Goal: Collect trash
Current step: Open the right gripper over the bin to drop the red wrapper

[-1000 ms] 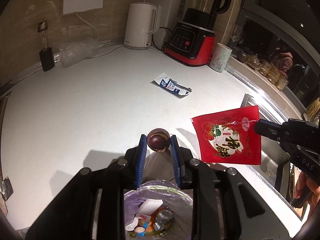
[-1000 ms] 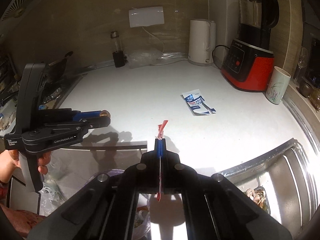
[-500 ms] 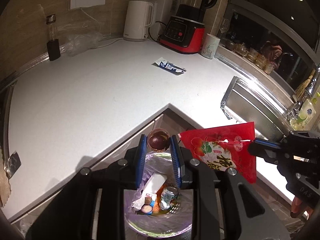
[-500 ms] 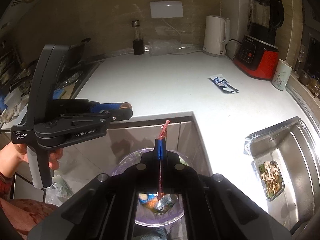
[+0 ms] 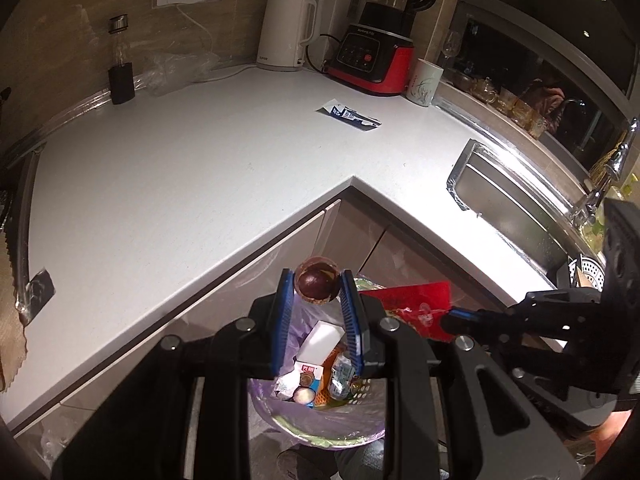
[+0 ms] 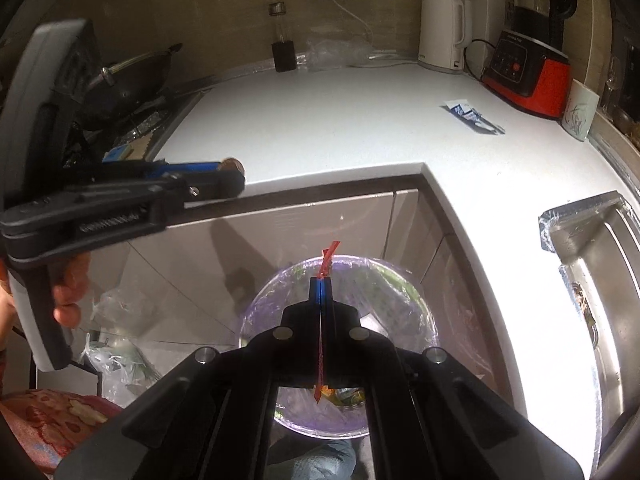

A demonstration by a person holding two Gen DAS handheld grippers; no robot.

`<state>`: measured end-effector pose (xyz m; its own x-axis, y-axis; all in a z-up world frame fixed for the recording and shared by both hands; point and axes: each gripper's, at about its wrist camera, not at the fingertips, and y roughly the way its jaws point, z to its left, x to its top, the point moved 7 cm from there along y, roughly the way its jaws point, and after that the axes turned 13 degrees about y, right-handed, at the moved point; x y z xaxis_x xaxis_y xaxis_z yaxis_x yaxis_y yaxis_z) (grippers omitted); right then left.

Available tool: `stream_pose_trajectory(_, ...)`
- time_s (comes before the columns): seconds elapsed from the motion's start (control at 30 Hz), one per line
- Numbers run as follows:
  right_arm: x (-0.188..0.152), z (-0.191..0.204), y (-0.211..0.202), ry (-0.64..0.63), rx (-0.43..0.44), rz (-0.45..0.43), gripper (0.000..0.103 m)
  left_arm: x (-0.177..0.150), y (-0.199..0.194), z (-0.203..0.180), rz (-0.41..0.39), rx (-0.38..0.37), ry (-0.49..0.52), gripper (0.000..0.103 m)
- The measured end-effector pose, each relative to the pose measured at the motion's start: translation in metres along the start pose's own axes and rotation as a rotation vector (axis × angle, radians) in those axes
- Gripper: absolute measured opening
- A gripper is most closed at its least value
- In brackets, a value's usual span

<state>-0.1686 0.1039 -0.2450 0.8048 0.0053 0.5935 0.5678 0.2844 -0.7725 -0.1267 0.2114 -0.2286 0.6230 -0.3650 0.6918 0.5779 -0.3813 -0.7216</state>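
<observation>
My left gripper (image 5: pixel 317 286) is shut on a dark round fruit shell (image 5: pixel 317 285) and holds it above the purple-lined trash bin (image 5: pixel 320 420), which holds several pieces of rubbish. My right gripper (image 6: pixel 321 278) is shut on a red snack wrapper (image 6: pixel 327 258), seen edge-on, over the same bin (image 6: pixel 416 292). In the left wrist view the wrapper (image 5: pixel 416 306) hangs from the right gripper (image 5: pixel 448 316) just right of my left fingers. In the right wrist view the left gripper (image 6: pixel 232 172) sits left of the bin, higher up. A blue-white wrapper (image 5: pixel 348 114) lies on the white counter (image 5: pixel 180 184).
A kettle (image 5: pixel 284 32), a red blender (image 5: pixel 376 52), a cup (image 5: pixel 424 82) and a dark bottle (image 5: pixel 120 68) stand along the back wall. A sink (image 5: pixel 516 212) is at the right. Cabinet fronts (image 6: pixel 280 232) stand behind the bin. A plastic bag (image 6: pixel 116 356) lies on the floor at left.
Both grippers have drawn back off the counter and come down over the bin, still holding the fruit shell and the red wrapper. The bin looms larger in both views.
</observation>
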Motion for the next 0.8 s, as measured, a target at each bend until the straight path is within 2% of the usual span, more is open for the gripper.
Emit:
stream_pose_trajectory(0.2,-0.026,-0.008,0.044,0.019,-0.019,0.072,0.001,-0.004,-0.002,0.001,0.004,0.002,0.007,0.024)
stream_pose_trajectory(0.37,-0.038,-0.011,0.062,0.025,-0.028,0.1,0.001,-0.004,-0.001,0.003,0.008,0.004,0.011,0.024)
stream_pose_trajectory(0.43,-0.041,-0.014,0.068,0.036,-0.034,0.108,0.005,-0.004,-0.001,0.003,0.01,0.004,0.012,0.024)
stream_pose_trajectory(0.57,-0.045,-0.018,0.074,0.052,-0.031,0.127,0.037,-0.005,0.0,0.002,0.015,0.006,0.017,0.024)
stream_pose_trajectory(0.8,-0.044,-0.014,0.069,0.04,-0.036,0.111,0.053,-0.007,0.002,-0.002,0.022,0.001,0.022,0.024)
